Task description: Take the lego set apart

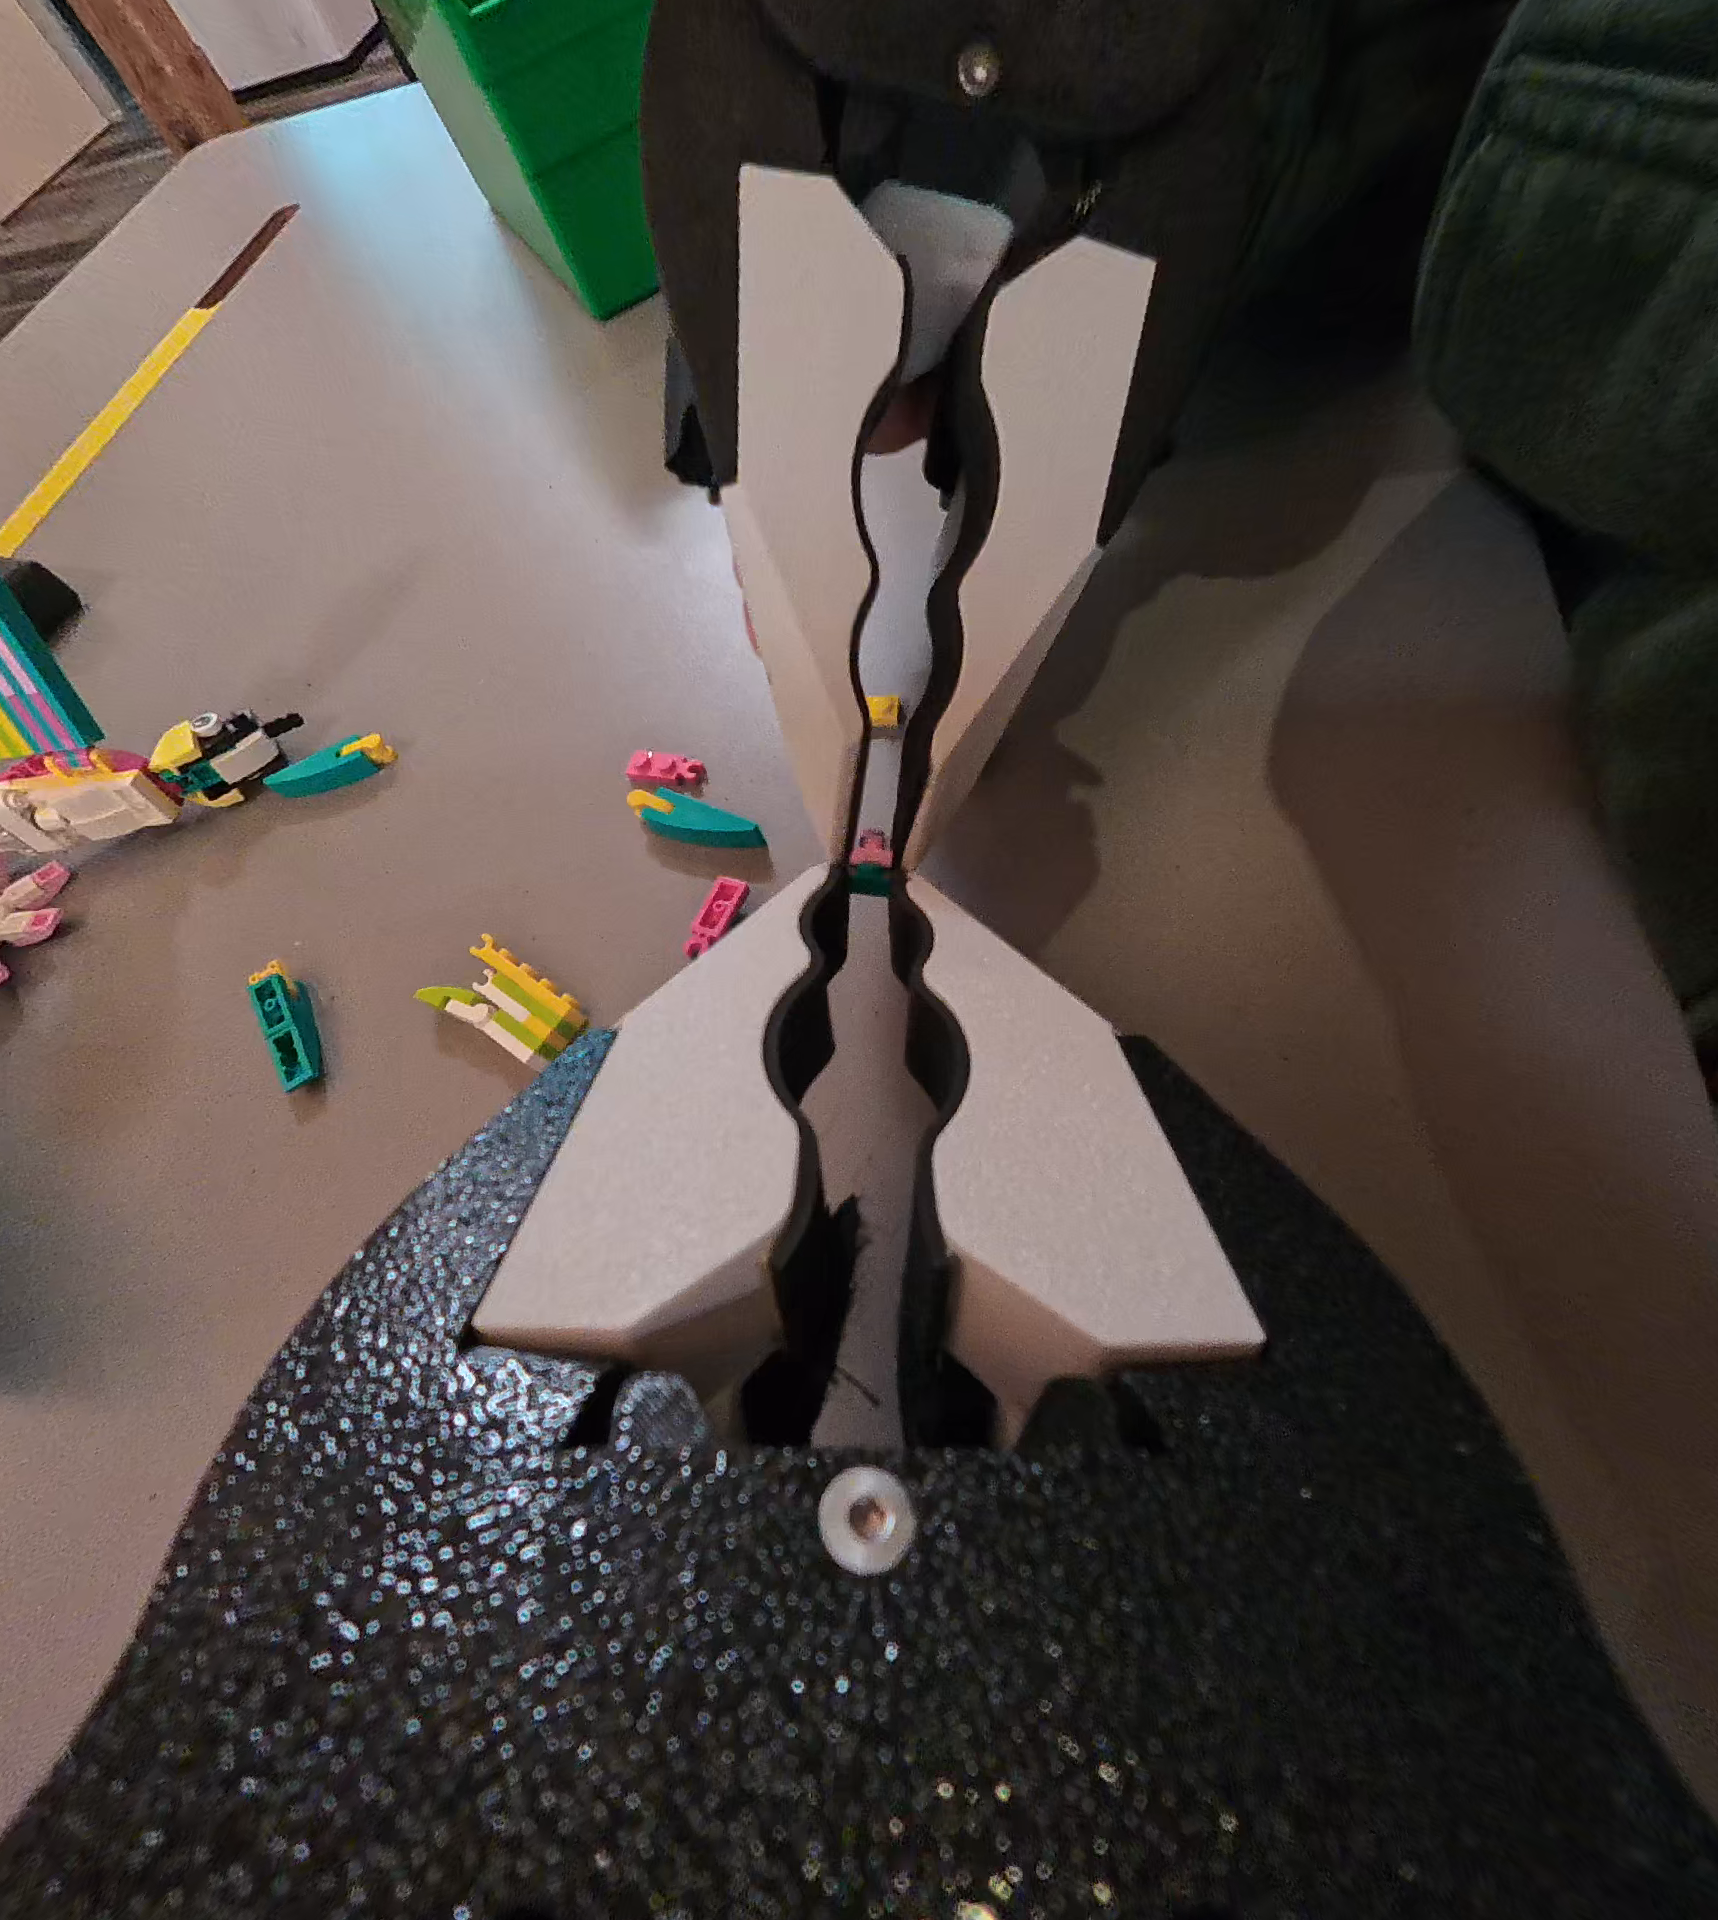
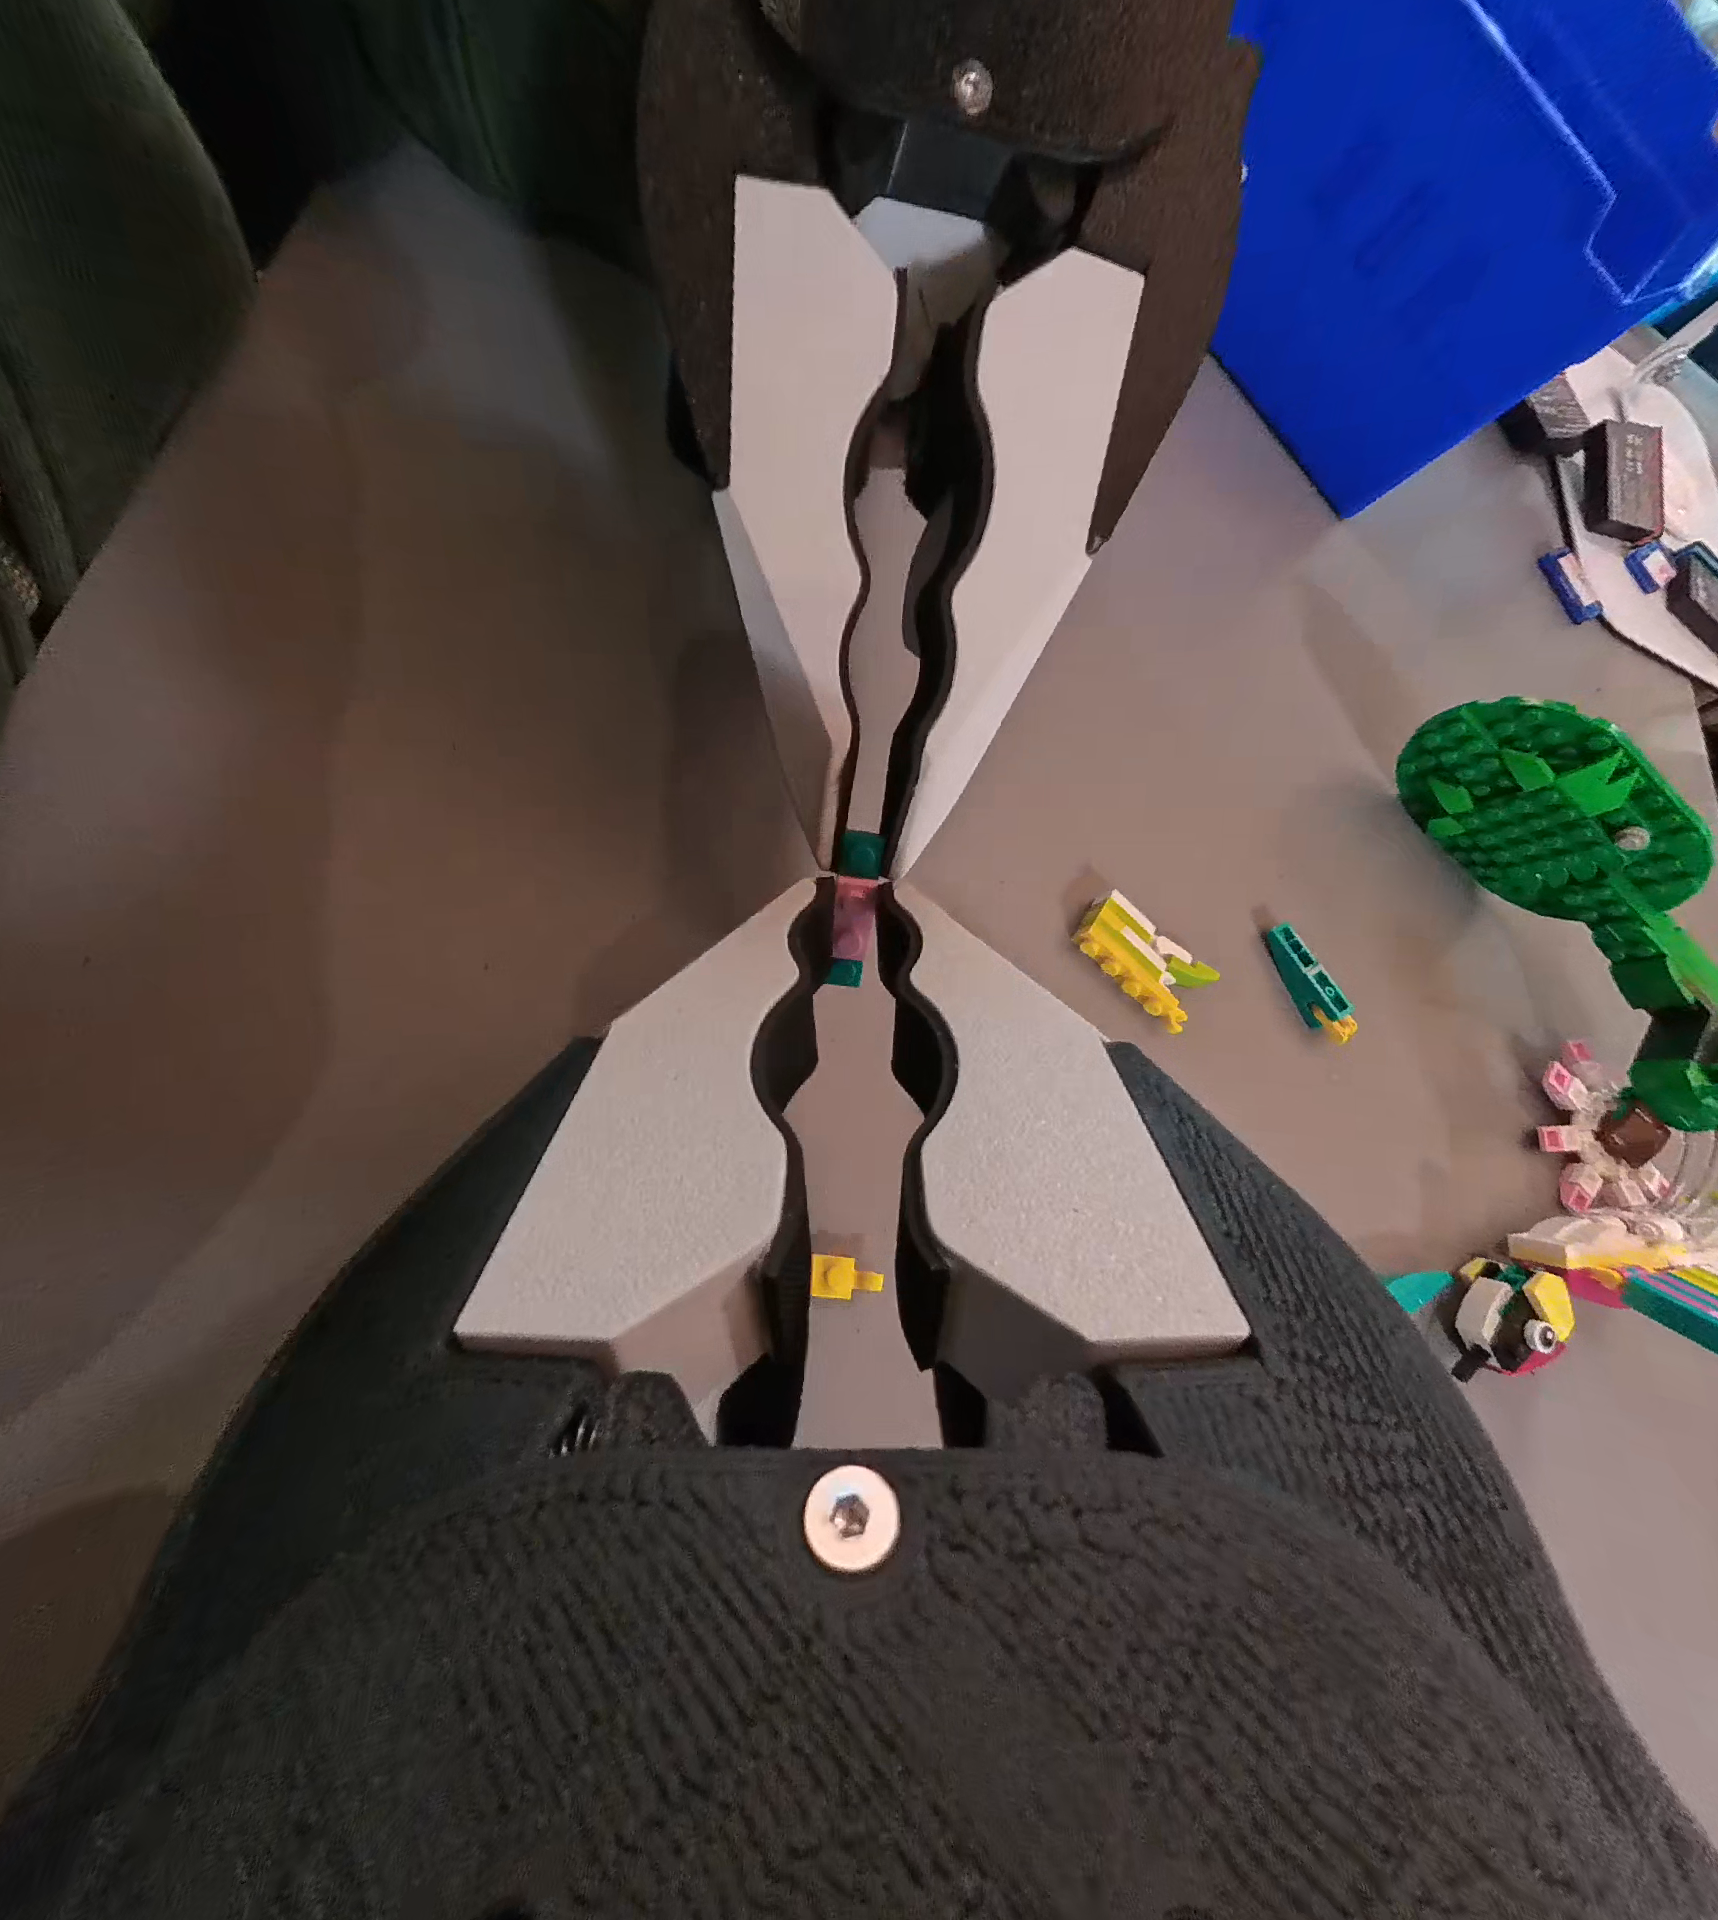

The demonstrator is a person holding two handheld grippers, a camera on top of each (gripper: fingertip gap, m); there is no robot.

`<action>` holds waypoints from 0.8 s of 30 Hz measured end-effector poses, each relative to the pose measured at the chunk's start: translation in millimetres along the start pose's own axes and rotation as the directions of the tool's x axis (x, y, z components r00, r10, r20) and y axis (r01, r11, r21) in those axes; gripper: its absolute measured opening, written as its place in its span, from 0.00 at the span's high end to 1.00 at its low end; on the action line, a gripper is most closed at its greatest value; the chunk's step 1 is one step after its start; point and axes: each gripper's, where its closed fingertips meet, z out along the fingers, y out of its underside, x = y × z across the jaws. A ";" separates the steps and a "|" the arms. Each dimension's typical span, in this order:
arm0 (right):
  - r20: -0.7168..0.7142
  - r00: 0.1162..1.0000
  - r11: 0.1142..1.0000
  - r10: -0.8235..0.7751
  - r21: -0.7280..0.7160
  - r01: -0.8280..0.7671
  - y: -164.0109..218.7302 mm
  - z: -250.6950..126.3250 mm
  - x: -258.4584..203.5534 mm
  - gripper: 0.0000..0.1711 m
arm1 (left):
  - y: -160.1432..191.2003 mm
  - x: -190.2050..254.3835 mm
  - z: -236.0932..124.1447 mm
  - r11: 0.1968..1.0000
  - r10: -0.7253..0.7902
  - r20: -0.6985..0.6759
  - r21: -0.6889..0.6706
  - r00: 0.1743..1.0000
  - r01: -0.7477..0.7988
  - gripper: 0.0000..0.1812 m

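Note:
My two grippers meet tip to tip above the grey table [image 1: 419, 520]. My left gripper [image 1: 869, 885] is shut on a small teal lego piece [image 1: 870, 881]. My right gripper [image 2: 851, 902] is shut on a small pink piece [image 2: 853, 925] with a bit of teal under it. The teal and pink pieces touch end to end; I cannot tell whether they are joined. In the left wrist view the right gripper [image 1: 873, 850] comes in from the top, and in the right wrist view the left gripper [image 2: 860, 847] does the same. A small yellow piece [image 2: 839, 1276] lies on the table below.
Loose pieces lie to the left: pink plates [image 1: 666, 769], teal curved pieces [image 1: 704, 819], a yellow-green stack [image 1: 522, 1003]. A bird model [image 2: 1520, 1320] and a green leaf plate [image 2: 1551, 821] lie beyond them. A green bin [image 1: 564, 135] and a blue bin [image 2: 1457, 208] stand at the back. A green sleeve [image 1: 1644, 312] is close by.

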 end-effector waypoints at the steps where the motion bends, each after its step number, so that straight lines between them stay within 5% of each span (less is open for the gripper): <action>1: -0.001 1.000 1.000 -0.009 -0.007 0.009 1.0 0.2 0.1 0.97 | 0.9 -0.6 0.7 1.000 0.001 0.007 -0.007 1.000 -0.001 0.97; 5: -0.025 1.000 0.997 0.009 0.074 -0.008 -8.2 -11.0 7.1 0.97 | -2.7 -10.9 -7.3 0.997 -0.067 0.041 0.036 0.997 0.066 0.97; 7: -0.078 0.995 0.986 0.067 0.159 -0.054 -14.4 -32.9 23.2 0.97 | 22.7 -38.7 -23.7 0.997 -0.046 0.189 -0.051 0.981 0.057 0.97; 9: -0.094 0.983 0.953 0.156 0.278 -0.124 -22.8 -55.5 39.4 0.97 | 7.9 -39.9 -39.5 0.981 -0.177 0.129 0.108 0.976 0.164 0.97; 13: -0.132 0.962 0.907 0.240 0.385 -0.174 -27.7 -63.3 57.2 0.97 | -3.6 -79.6 -84.2 0.967 -0.221 0.362 0.202 0.905 0.155 0.97; 16: -0.197 0.939 0.883 0.281 0.436 -0.172 -40.7 -58.0 77.4 0.97 | -6.6 -124.1 -172.5 0.939 -0.326 0.642 0.304 0.694 0.160 0.96; 19: -0.170 0.926 0.815 0.337 0.546 -0.197 -93.6 -41.5 114.8 0.97 | 14.4 -152.5 -264.0 0.923 -0.384 0.820 0.328 0.424 0.201 0.97; 21: -0.153 0.932 0.796 0.327 0.577 -0.184 -138.7 -14.0 144.4 0.97 | 42.4 -163.0 -300.0 0.909 -0.371 0.881 0.281 0.294 0.307 0.97; 24: -0.066 0.947 0.833 0.313 0.499 -0.241 -194.1 57.1 179.5 0.97 | 72.9 -175.0 -321.6 0.862 -0.393 0.897 0.282 0.203 0.421 0.95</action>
